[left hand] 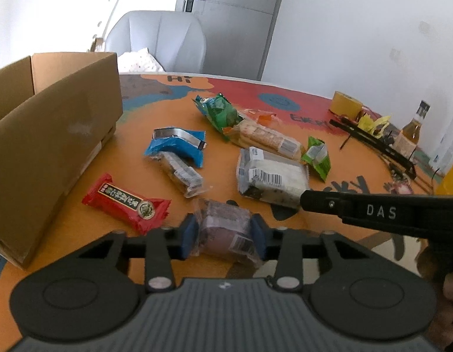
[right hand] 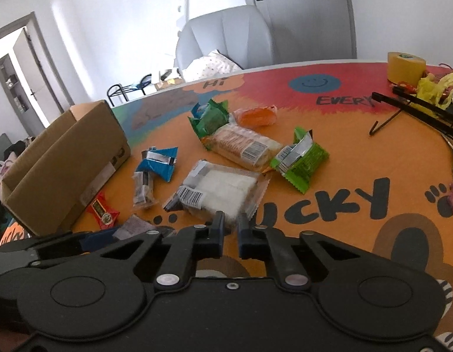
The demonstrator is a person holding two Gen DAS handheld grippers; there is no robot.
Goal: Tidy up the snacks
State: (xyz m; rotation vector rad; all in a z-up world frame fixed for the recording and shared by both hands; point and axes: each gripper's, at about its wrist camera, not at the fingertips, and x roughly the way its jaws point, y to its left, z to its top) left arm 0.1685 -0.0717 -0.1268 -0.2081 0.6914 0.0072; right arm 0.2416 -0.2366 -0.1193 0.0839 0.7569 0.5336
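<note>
Low over the near edge of the worktop [left hand: 132, 123], the left gripper [left hand: 225, 236] points forward, level with the surface, its blue-padded fingers [left hand: 187, 234] clamped on either side of a clear-wrapped purple snack [left hand: 225, 231]. That snack sits just right of the red snack bar [left hand: 125, 204], which lies beside the near wall of the open cardboard box [left hand: 53, 135] at the left. From the right, the dark body of the right gripper reaches across at about the same height, marked DAS, and stops near the white-filled clear packet [left hand: 272, 176]. In the right wrist view the right gripper [right hand: 231, 228] hovers tilted down toward the worktop, its fingers [right hand: 217, 223] nearly together with only a narrow slit between them, holding nothing; their tips stand just at the near edge of the white-filled clear packet, though contact cannot be told. Farther back lie the blue packet [right hand: 160, 161], a small clear-wrapped dark snack [right hand: 143, 190] just beside it, the light green packet [right hand: 299, 161], the long biscuit pack [right hand: 244, 146], a dark green packet [right hand: 210, 118] and an orange-filled wrapper [right hand: 255, 116]. A yellow tape roll [right hand: 405, 66] stands at the far right.
</note>
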